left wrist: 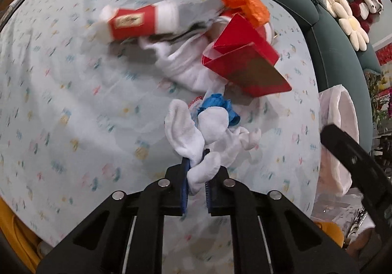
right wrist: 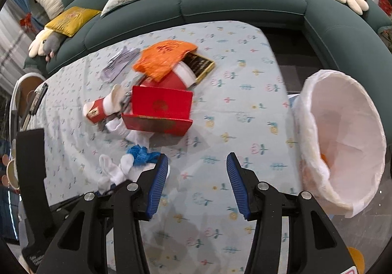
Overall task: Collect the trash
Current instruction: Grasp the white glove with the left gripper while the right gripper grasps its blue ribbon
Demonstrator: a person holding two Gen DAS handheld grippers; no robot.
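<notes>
A: L gripper (left wrist: 196, 176) is pinched on the white cloth (left wrist: 203, 137) at its near end; the rest lies on the tablecloth (left wrist: 73, 102), touching the blue wad (left wrist: 218, 105).
B: Risk?
A: Thin bite, so it may slip out on lifting, or snag the blue wad.
B: R gripper (right wrist: 197, 183)?
A: Spread, empty. Bin bag (right wrist: 343, 137) is beside the table edge, so a swing could knock it.

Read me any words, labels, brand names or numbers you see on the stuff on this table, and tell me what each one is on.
Nothing can be read.
Orange bag: red characters, too blurred to read.
Open red box: round gold emblem, no legible words.
Red and white carton: small gold label, too blurred.
Dark box with gold edge: faint gold lines, too small.
Pale purple paper: print too small.
</notes>
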